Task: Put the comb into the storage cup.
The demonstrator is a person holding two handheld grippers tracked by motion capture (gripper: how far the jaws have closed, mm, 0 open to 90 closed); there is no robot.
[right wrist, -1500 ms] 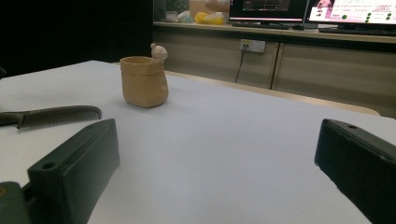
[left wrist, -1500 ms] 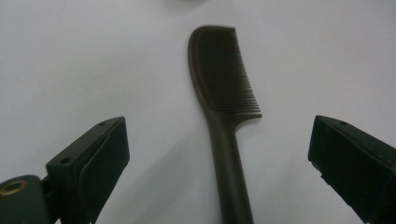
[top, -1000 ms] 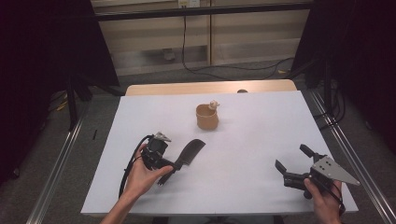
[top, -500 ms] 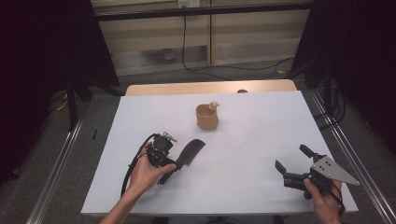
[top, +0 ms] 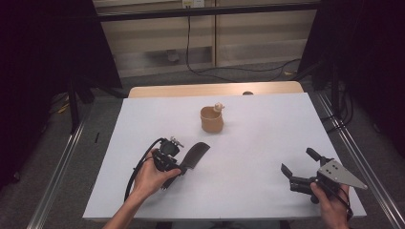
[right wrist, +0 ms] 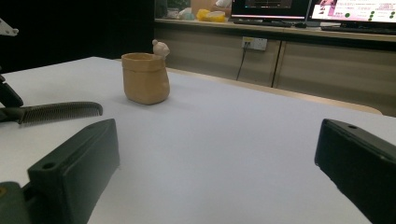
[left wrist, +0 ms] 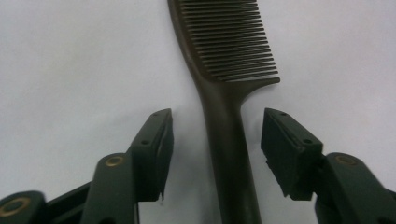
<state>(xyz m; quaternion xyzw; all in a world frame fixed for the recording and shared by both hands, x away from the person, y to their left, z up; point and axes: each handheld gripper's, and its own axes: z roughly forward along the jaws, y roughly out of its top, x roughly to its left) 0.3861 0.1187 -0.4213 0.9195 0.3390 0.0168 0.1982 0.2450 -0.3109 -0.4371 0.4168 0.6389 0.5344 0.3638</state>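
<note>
Lying flat on the white table (top: 267,143), the dark comb (left wrist: 224,70) has its handle between the spread jaws of the left gripper (left wrist: 215,154), and neither jaw touches it. Farther back, near the table's middle, a tan cup (top: 211,119) stands upright with a small pale figure (top: 218,106) on its rim. At the right, the right gripper (top: 301,167) is spread wide and holds nothing.

Lab — white table (top: 267,143), lit monitors (right wrist: 310,9), dark curtains (top: 43,71)
</note>
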